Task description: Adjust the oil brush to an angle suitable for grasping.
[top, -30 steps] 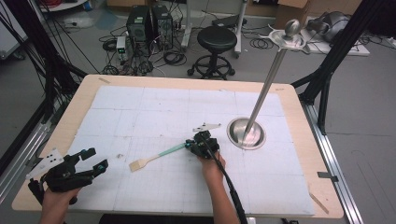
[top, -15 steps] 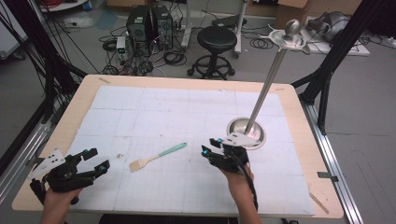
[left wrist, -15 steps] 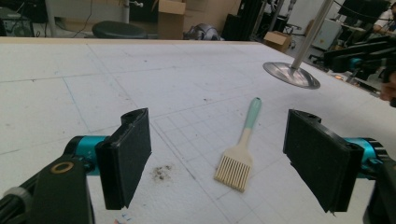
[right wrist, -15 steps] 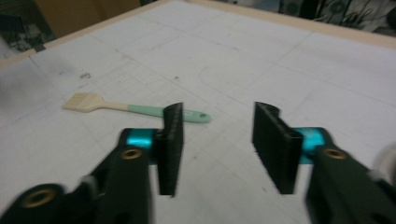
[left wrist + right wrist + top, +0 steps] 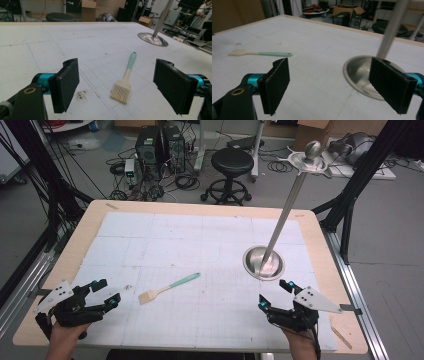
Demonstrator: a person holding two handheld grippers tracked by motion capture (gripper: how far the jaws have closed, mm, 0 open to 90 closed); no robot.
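Two claws low over bench [image 5: 210, 212], both gaping wide, nothing between jaws. Right claw [image 5: 276, 296] jaws just been opening, empty. Brush [image 5: 169, 288] lies flat mid-bench, mint handle toward steel stand base [image 5: 263, 263], bristles toward left claw [image 5: 106, 292]. Brush well apart from right claw, off to its left; nearer left claw, ahead of its jaws, untouched. Stand base just beyond right claw.
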